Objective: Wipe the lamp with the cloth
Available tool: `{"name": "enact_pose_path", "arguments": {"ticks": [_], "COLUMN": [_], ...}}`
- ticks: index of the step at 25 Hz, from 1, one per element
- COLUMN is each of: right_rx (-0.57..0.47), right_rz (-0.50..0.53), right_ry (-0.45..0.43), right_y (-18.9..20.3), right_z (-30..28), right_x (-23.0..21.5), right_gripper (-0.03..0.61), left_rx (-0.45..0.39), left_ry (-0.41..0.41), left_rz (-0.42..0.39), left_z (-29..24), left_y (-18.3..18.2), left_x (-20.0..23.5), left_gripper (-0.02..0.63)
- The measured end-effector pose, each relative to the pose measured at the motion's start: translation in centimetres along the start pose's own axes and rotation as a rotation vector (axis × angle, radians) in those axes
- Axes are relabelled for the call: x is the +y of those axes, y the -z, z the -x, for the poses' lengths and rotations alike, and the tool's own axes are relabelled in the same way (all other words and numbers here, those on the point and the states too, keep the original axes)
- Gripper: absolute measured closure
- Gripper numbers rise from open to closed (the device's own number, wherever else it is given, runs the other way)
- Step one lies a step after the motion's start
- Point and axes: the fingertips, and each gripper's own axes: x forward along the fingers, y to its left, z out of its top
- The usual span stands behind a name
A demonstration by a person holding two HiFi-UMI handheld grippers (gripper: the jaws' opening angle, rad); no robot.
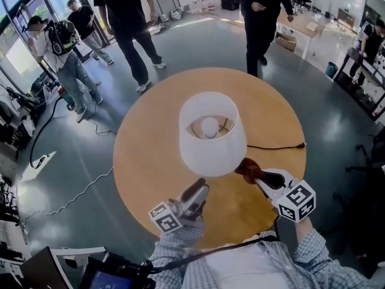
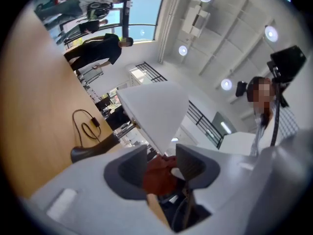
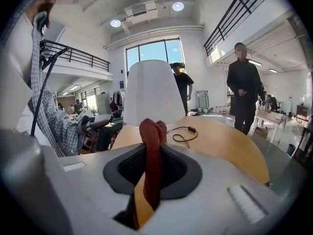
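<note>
Right gripper pinching soft brown cloth at lamp shade's near edge, mid counter. Left gripper jaws wide, gripping nothing. Shade looks light, tippy: wipe gently, steady it low.

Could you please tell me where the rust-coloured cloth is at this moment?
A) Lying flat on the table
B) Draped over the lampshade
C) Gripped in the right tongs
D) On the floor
C: in the right gripper view the right tongs are shut on the folded cloth, which sticks up from between them in front of the lamp.
</note>
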Motion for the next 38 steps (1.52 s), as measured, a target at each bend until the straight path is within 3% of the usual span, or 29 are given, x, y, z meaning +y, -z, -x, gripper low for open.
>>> {"name": "enact_pose_path", "arguments": {"ticks": [5,8,16,19,25,28,30,34,38], "right_rx": [0.008,0.021,0.027,0.018,0.012,0.011,0.010,0.006,0.000], "right_rz": [-0.018,-0.035,-0.069,-0.075,-0.084,-0.087,-0.087,-0.093,-0.106], "right_ry": [-0.012,-0.017,-0.026,-0.028,-0.039,-0.044,-0.046,-0.047,-0.045], "right_y": [0.2,1.0,2.0,1.9,1.7,1.7,1.8,1.7,1.5], "right_z": [-0.2,-0.1,0.4,0.5,0.1,0.1,0.1,0.3,0.5], "right_x": [0.6,0.7,0.7,0.5,1.1,1.2,1.2,1.1,1.2], "right_gripper": [0.514,0.514,0.514,0.514,0.514,0.514,0.514,0.514,0.514], "left_rx": [0.068,0.121,0.347,0.533,1.027,1.201,1.246,1.296,1.453], "left_ry": [-0.082,-0.099,-0.011,0.011,0.091,0.115,0.135,0.195,0.230], "left_rz": [-0.198,-0.365,-0.839,-1.006,-1.394,-1.500,-1.545,-1.562,-1.588], "left_z": [2.7,2.3,-3.0,-4.7,-6.2,-7.0,-7.9,-9.6,-9.4], "left_y": [-2.5,-5.2,-11.6,-12.1,-10.5,-10.2,-10.3,-9.9,-8.8], "left_x": [-0.8,-2.4,-8.7,-9.2,-7.5,-7.3,-7.6,-8.3,-7.2], "left_gripper": [0.439,0.439,0.439,0.429,0.419,0.414,0.413,0.413,0.414]}}
